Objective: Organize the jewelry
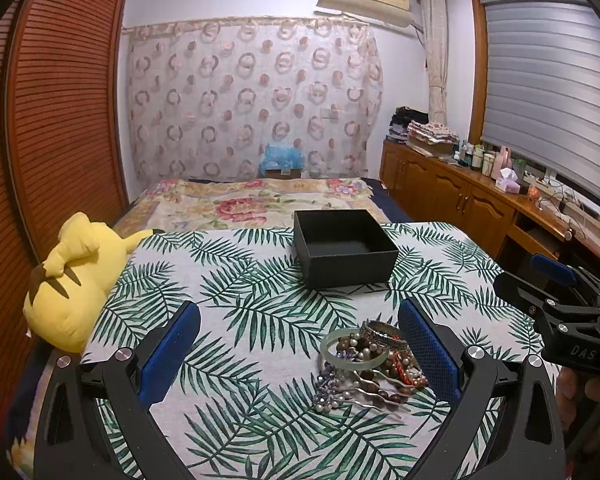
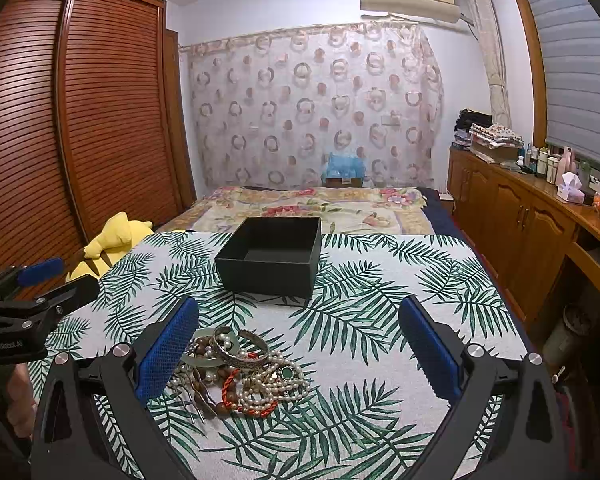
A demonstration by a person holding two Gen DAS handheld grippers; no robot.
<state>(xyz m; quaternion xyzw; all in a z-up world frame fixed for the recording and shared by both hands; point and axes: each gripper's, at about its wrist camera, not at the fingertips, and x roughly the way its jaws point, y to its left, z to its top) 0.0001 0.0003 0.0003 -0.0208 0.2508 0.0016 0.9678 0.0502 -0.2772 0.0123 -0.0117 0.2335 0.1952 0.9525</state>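
Note:
A heap of jewelry (image 1: 370, 364) lies on the leaf-print cloth: a pale green bangle (image 1: 352, 346), a silver bracelet, pearl and wooden bead strands, hair pins. It also shows in the right wrist view (image 2: 240, 372). An open, empty black box (image 1: 344, 246) stands beyond it, also in the right wrist view (image 2: 272, 254). My left gripper (image 1: 300, 344) is open above the cloth, the heap by its right finger. My right gripper (image 2: 300, 344) is open, the heap by its left finger. Both are empty.
A yellow plush toy (image 1: 74, 280) lies at the table's left edge. A bed with a floral cover (image 1: 252, 200) lies behind the table. Wooden cabinets (image 2: 532, 224) with bottles run along the right. A slatted wardrobe (image 2: 80, 120) stands at left.

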